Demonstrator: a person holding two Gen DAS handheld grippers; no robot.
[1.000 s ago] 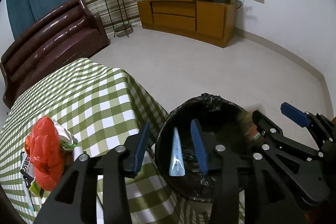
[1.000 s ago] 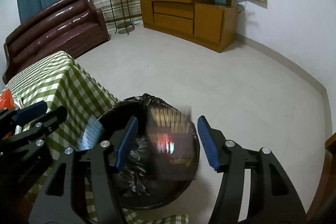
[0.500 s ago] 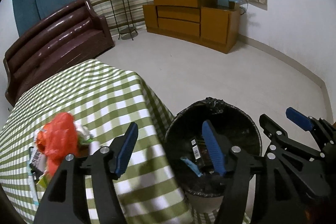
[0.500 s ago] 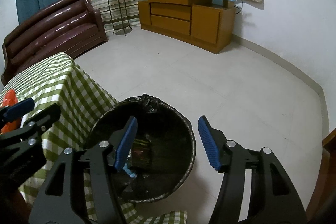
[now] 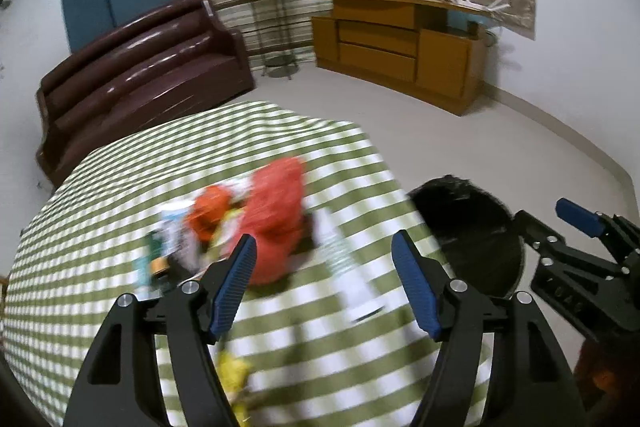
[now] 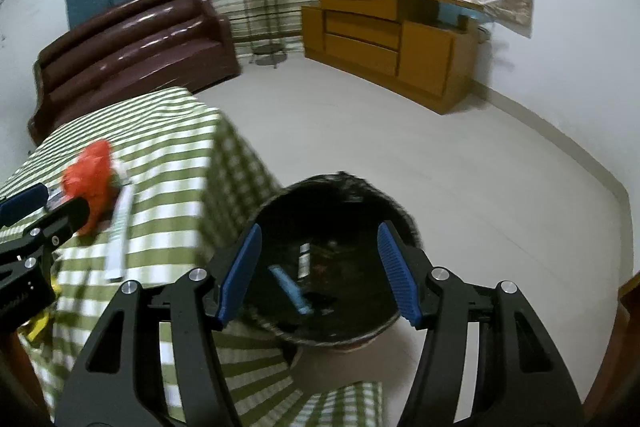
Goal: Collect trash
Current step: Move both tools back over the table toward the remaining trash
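A black-lined trash bin (image 6: pixel 332 259) stands on the floor by the table's corner; it also shows in the left wrist view (image 5: pixel 468 231). A blue wrapper (image 6: pixel 290 289) and other scraps lie inside it. My right gripper (image 6: pixel 318 275) is open and empty above the bin. My left gripper (image 5: pixel 326 287) is open and empty above the green checked table (image 5: pixel 120 187). A red plastic bag (image 5: pixel 276 215) lies ahead of it with blurred wrappers beside it. A white paper strip (image 5: pixel 352 279) and a yellow scrap (image 5: pixel 234 371) lie nearer.
A brown sofa (image 5: pixel 136 75) stands behind the table. A wooden cabinet (image 5: pixel 400 47) stands against the far wall, with a plant stand (image 5: pixel 268 7) to its left. Open floor (image 6: pixel 460 167) lies beyond the bin.
Both grippers let their trash fall into the bin. My left gripper opened and swung left from the bin to over the table. My right gripper stays open over the bin.
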